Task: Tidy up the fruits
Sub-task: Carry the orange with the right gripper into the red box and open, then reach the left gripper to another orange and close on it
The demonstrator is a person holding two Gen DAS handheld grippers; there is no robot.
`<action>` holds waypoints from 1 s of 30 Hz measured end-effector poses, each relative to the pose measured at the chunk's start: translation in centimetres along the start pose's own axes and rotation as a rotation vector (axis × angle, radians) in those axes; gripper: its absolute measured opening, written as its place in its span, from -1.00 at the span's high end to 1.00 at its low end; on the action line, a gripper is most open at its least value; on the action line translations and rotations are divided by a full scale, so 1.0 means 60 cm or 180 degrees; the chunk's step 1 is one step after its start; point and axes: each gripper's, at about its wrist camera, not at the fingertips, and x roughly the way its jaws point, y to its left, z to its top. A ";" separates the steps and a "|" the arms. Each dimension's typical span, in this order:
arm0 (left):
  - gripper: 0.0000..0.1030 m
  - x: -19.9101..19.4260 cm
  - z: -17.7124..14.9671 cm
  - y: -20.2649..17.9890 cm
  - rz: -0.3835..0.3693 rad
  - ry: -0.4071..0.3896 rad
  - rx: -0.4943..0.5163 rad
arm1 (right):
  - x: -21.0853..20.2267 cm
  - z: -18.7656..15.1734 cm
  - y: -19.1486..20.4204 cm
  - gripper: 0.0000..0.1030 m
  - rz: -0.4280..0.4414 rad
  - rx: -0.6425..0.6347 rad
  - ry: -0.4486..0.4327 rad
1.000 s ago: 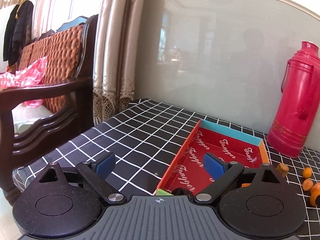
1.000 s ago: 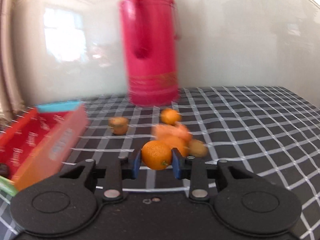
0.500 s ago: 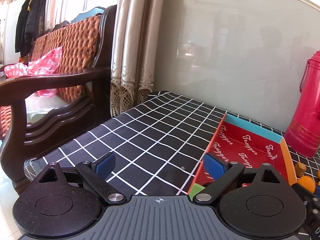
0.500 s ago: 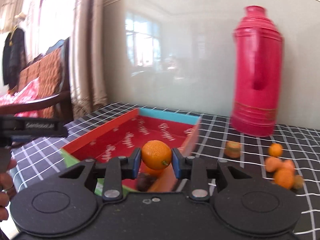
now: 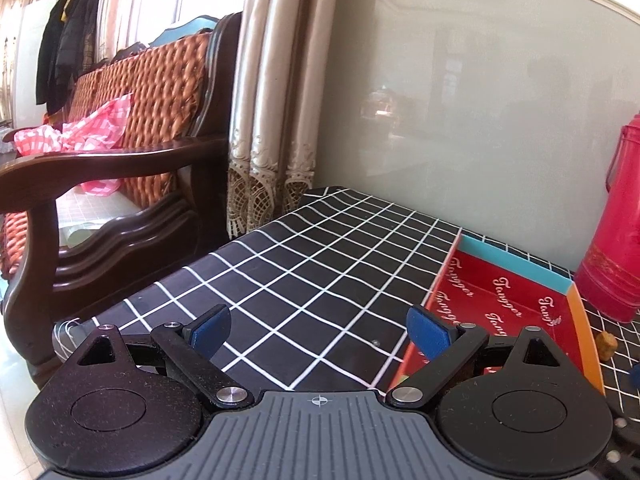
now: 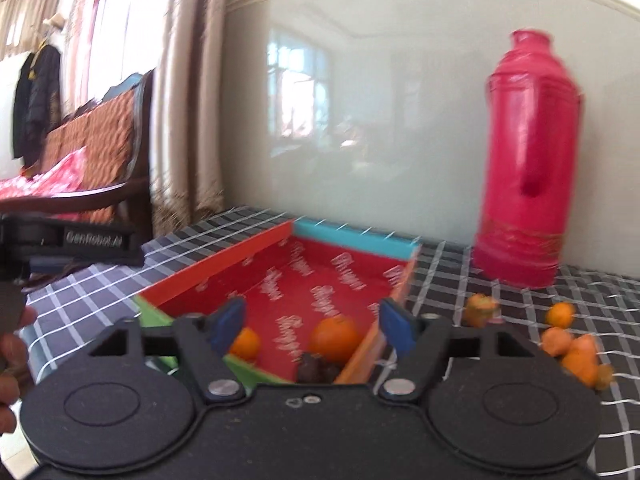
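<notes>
Currently the right gripper (image 6: 312, 326) hangs over the near end of the red tray (image 6: 224, 258), its jaws opening with nothing pressed between the blue pads — an orange (image 6: 334, 338) sits on the tray floor just below and between them, apparently free of both pads. A second, smaller orange fruit (image 6: 245, 343) lies in the tray toward its near-left corner, partly hidden behind the left pad, and a dark lump (image 6: 316, 368) of something rests against the near wall; cannot tell what it is. So the tray holds two oranges and perhaps that dark item. Left to do: a loose cluster of small orange fruits (image 6: 572, 350) still lies on the checked tablecloth (image 6: 500, 292) to the right of the tray, with one more (image 6: 561, 314) a little behind it and a brownish, husked-looking fruit (image 6: 482, 309) between the tray wall and the cluster. All of these are outside the tray, near the red thermos (image 6: 528, 168). Judged progress — early to middle, more fruit out than in. The left gripper (image 5: 318, 330) idles beside the tray's left wall over bare cloth, fingers spread wide and holding nothing; the tray's far half looks empty from that view. Next pick will likely need the right hand to swing back toward the cluster, where the fruits lie close together and may roll when nudged.
</notes>
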 end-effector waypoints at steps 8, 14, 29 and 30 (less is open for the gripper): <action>-0.83 -0.019 -0.008 -0.057 -0.0165 -0.0089 0.0209 | -0.019 -0.002 -0.060 -0.61 -0.0539 0.0128 -0.0033; -0.83 -0.030 -0.019 -0.102 -0.0319 -0.0075 0.0305 | -0.045 -0.010 -0.103 -0.84 -0.0948 0.0183 -0.0042; -0.83 -0.088 -0.103 -0.318 -0.1226 -0.0069 0.1103 | -0.127 -0.055 -0.271 -0.89 -0.2671 0.0796 0.0119; -0.83 -0.090 -0.111 -0.332 -0.1281 -0.0047 0.1164 | -0.134 -0.058 -0.283 -0.89 -0.2782 0.0859 0.0115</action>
